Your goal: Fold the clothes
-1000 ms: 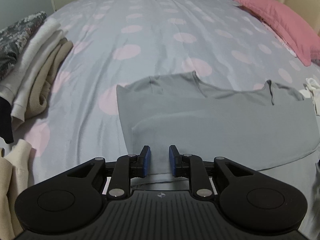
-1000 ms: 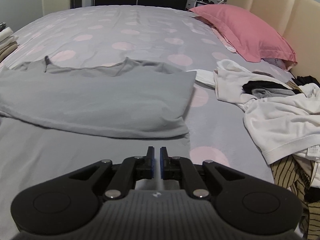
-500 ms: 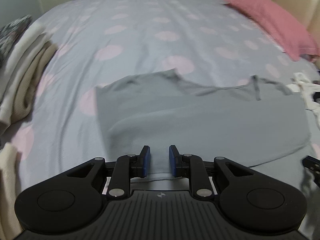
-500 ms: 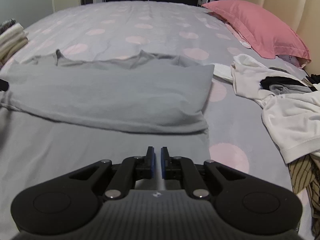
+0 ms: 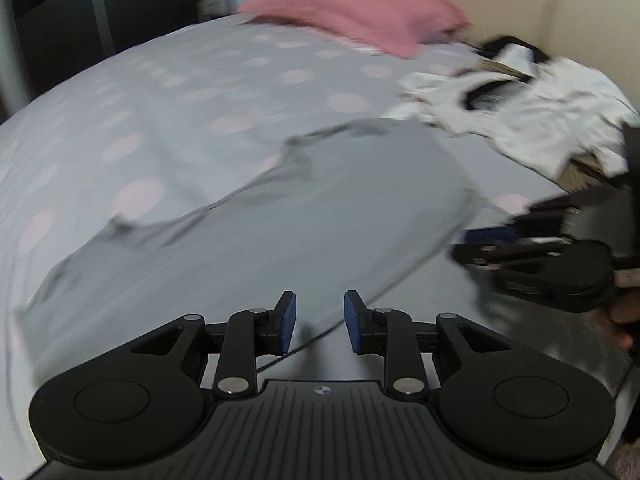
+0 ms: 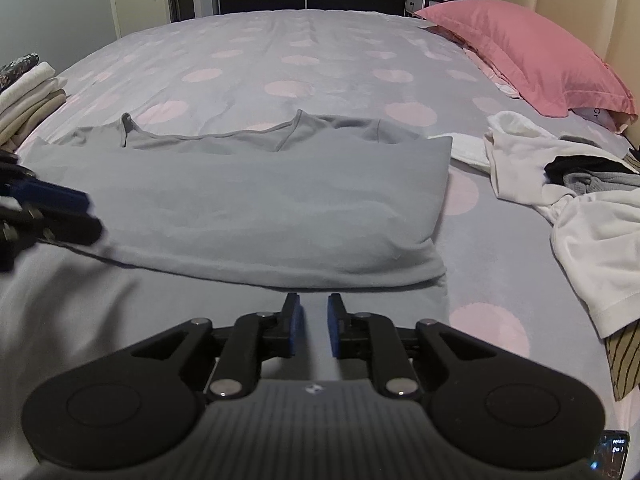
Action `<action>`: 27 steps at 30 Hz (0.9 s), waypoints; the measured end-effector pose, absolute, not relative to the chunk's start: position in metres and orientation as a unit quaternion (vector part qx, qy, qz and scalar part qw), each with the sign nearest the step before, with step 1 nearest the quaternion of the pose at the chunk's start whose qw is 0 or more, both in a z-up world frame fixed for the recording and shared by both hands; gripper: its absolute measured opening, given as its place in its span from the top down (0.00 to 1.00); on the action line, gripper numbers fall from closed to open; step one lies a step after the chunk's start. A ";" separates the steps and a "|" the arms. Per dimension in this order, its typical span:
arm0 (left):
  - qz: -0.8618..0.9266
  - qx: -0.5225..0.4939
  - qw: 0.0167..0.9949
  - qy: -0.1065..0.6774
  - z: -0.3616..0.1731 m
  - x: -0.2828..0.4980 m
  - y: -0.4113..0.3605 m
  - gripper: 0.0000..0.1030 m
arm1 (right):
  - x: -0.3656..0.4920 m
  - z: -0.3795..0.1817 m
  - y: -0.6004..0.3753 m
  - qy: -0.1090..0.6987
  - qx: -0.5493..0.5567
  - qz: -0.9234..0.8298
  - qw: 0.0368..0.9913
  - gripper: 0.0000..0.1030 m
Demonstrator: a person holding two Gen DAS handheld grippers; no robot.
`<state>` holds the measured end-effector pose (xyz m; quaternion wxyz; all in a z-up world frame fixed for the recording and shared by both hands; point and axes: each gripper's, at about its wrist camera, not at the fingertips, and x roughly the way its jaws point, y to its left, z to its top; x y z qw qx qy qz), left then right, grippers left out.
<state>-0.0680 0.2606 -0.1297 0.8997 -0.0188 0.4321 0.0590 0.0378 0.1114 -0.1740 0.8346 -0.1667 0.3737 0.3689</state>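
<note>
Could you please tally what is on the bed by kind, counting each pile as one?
Grey garment laid out: 1
Pink pillow: 1
Stack of folded clothes: 1
Heap of unfolded clothes: 1
Total: 4

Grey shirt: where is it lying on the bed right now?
In the right wrist view the grey shirt lies folded across the middle of the bed, between the folded stack at left and the white clothes pile at right.
</note>
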 end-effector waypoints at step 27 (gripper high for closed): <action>-0.064 0.120 0.904 0.405 -0.160 -0.010 0.191 0.80 | 0.067 -0.154 0.096 0.371 -0.100 0.357 0.852 0.85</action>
